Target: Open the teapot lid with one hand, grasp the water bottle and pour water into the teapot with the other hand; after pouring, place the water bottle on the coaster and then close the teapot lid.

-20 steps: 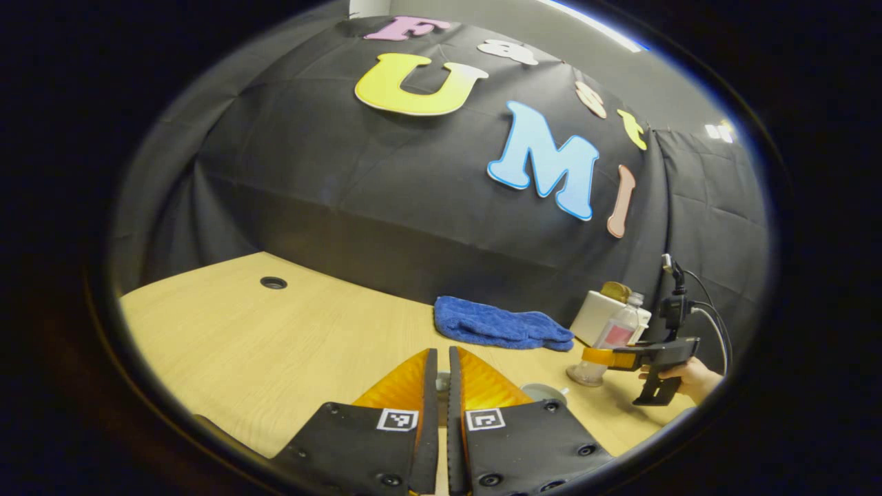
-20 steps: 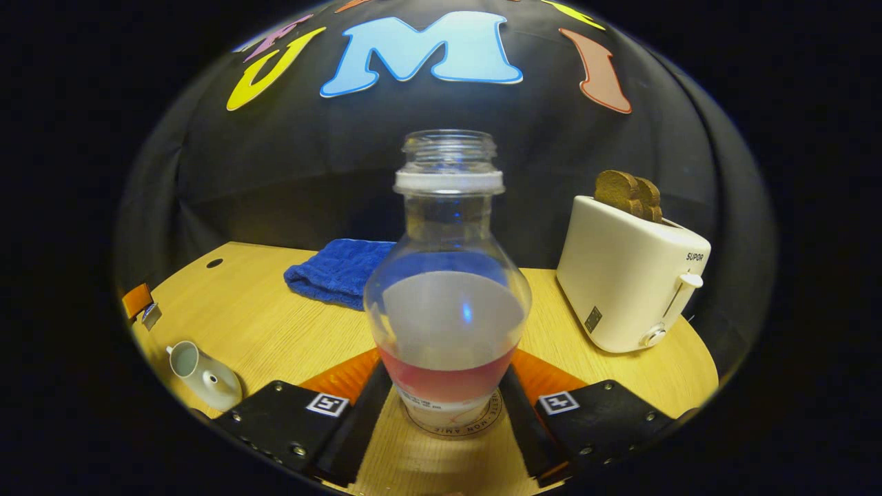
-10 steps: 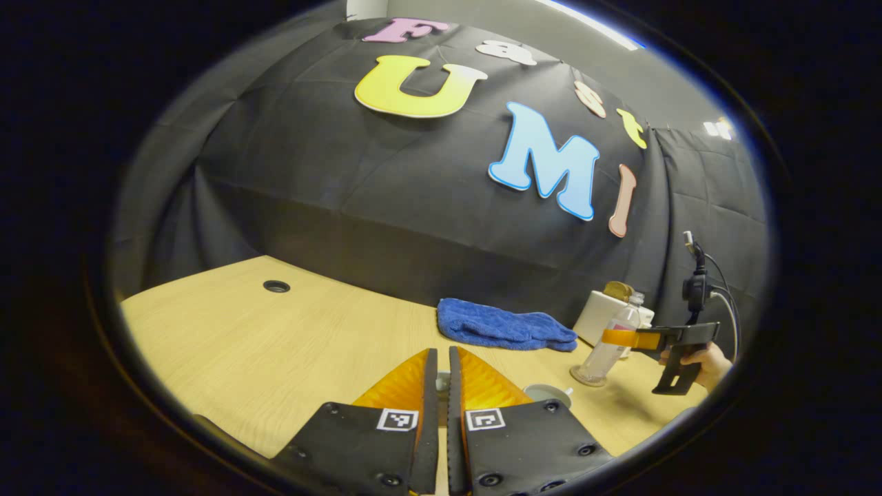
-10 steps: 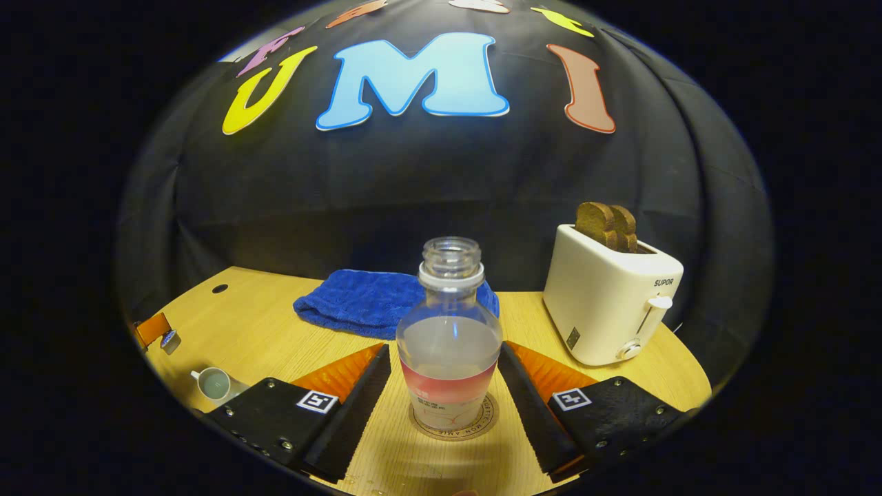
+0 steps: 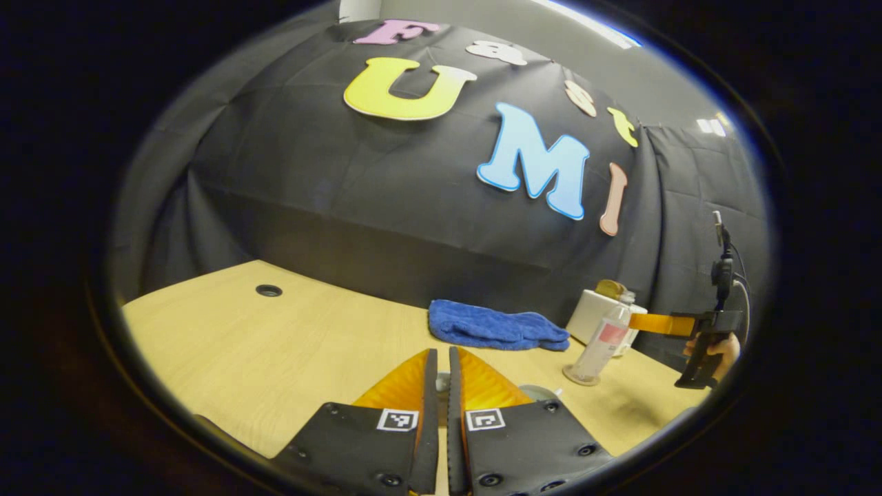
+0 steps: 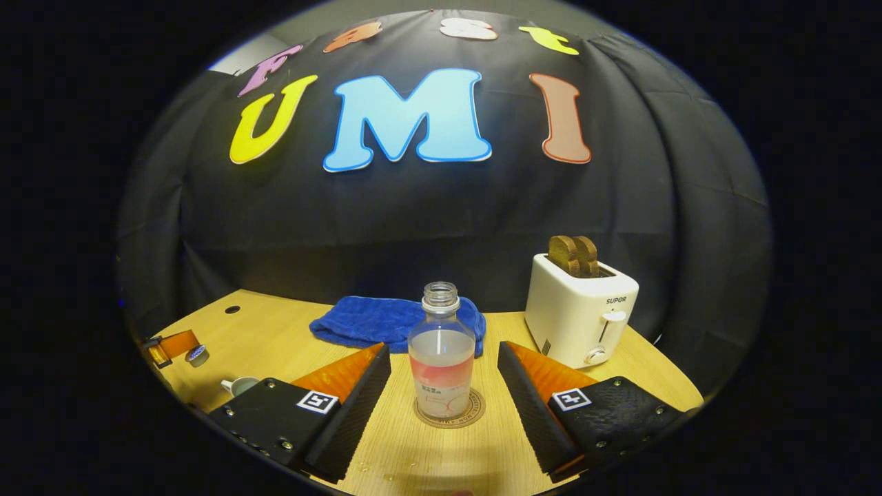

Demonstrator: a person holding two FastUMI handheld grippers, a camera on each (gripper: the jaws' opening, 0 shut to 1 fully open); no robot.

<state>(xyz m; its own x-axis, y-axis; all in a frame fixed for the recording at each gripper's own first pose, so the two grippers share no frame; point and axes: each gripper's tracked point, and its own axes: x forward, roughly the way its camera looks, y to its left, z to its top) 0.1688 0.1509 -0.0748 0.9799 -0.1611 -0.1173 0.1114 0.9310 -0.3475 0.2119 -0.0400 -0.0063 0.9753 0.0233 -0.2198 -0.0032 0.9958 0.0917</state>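
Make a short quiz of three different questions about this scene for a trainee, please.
1. True or false: the water bottle stands on the coaster.
2. What lies behind the bottle: A) blue towel, B) plate, C) book?
3. Fill in: the right gripper is ____.

Key: 1 true. 2 A, the blue towel. 3 open, its fingers apart from the bottle.

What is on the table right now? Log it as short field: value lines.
water bottle: upright on coaster, uncapped, part full
right gripper: open, not touching the bottle
left gripper: fingers together; whether they pinch the lid cannot be told
teapot: lid off
blue towel: behind bottle
toaster: holds bread
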